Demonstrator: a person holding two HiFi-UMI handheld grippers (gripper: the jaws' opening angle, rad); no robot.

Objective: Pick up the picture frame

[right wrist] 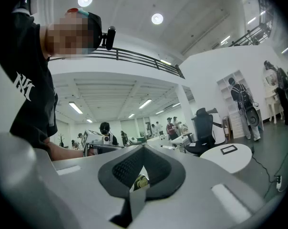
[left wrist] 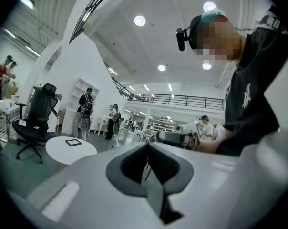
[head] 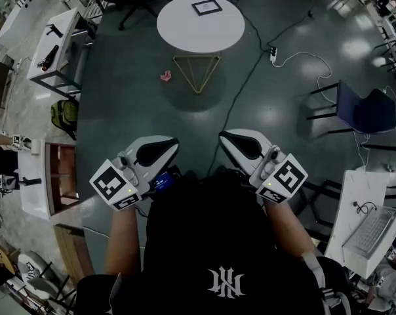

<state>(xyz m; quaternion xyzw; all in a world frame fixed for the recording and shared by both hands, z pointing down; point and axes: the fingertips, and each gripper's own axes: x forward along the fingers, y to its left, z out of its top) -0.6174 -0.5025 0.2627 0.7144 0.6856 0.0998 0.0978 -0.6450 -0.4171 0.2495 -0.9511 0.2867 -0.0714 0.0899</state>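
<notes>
Presently: left hand-held gripper (head: pixel 165 146) and right hand-held gripper (head: pixel 232 142), both clenched on nothing; pale grey moulded shells, dark textured pads, held level close to the body. Task not begun: approach, grasp and lift are all left. Picture frame (head: pixel 206 7), thin dark rectangular border with a pale centre, lies flat near the far edge of the round white table (head: pixel 185 35), well apart from both.

Picture frame (head: pixel 206 7): black border, pale centre. Tabletop (head: pixel 185 35): plain white. Legs (head: pixel 197 71): yellow wire. Floor (head: pixel 132 90): dark grey-green, glossy. Scrap (head: pixel 166 76): pink. Chair (head: pixel 365 110): dark blue. Left gripper (head: pixel 174 143), right gripper (head: pixel 223 136): pale grey shells, black fingers (head: pixel 157 152), black-and-white square markers. Shirt (head: pixel 211 241): black, white emblem.
</notes>
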